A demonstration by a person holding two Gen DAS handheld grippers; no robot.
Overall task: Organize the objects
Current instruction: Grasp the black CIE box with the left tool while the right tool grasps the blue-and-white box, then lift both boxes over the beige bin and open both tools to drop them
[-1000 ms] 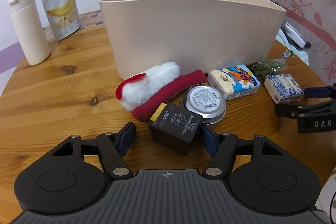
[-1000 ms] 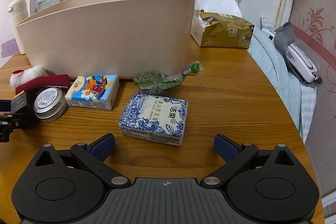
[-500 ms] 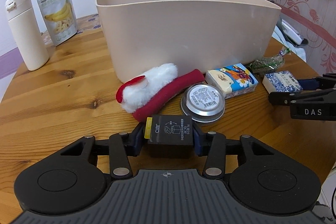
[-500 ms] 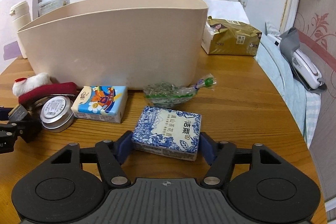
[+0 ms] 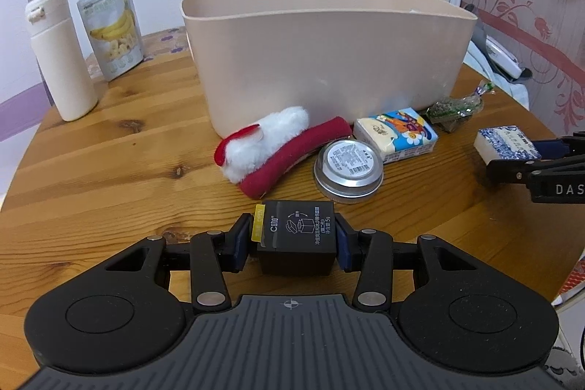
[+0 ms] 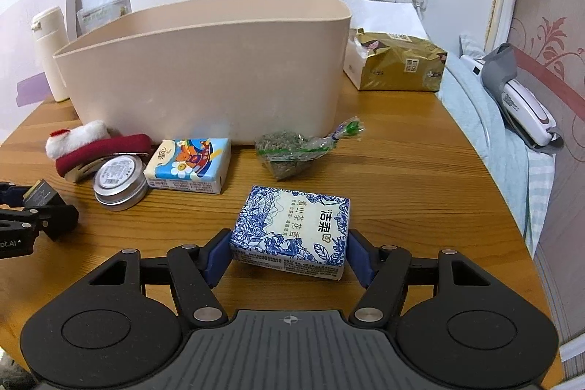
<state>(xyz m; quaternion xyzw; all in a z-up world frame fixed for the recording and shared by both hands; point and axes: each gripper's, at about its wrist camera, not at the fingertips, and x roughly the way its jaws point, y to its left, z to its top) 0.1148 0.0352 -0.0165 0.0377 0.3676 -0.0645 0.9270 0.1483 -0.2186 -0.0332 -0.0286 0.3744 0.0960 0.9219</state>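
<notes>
My left gripper (image 5: 292, 245) is shut on a small black box (image 5: 297, 236) with a yellow tab, held just above the table. My right gripper (image 6: 290, 253) is shut on a blue-and-white patterned tissue pack (image 6: 292, 231), tilted and lifted off the wood. A large beige tub (image 5: 329, 53) stands behind; it also shows in the right wrist view (image 6: 204, 75). In front of it lie a red-and-white plush hat (image 5: 278, 145), a round metal tin (image 5: 349, 167), a cartoon tissue pack (image 5: 396, 134) and a green bagged bundle (image 5: 457, 106).
A white bottle (image 5: 58, 57) and a banana snack pouch (image 5: 113, 28) stand at the table's back left. A gold tissue box (image 6: 396, 66) sits right of the tub. The round wooden table's (image 6: 420, 178) edge curves close on the right, with bedding beyond.
Both grippers closed from open: the left on the black box, the right on the blue-and-white pack. Both items now sit slightly raised and both views have pulled back and up.
</notes>
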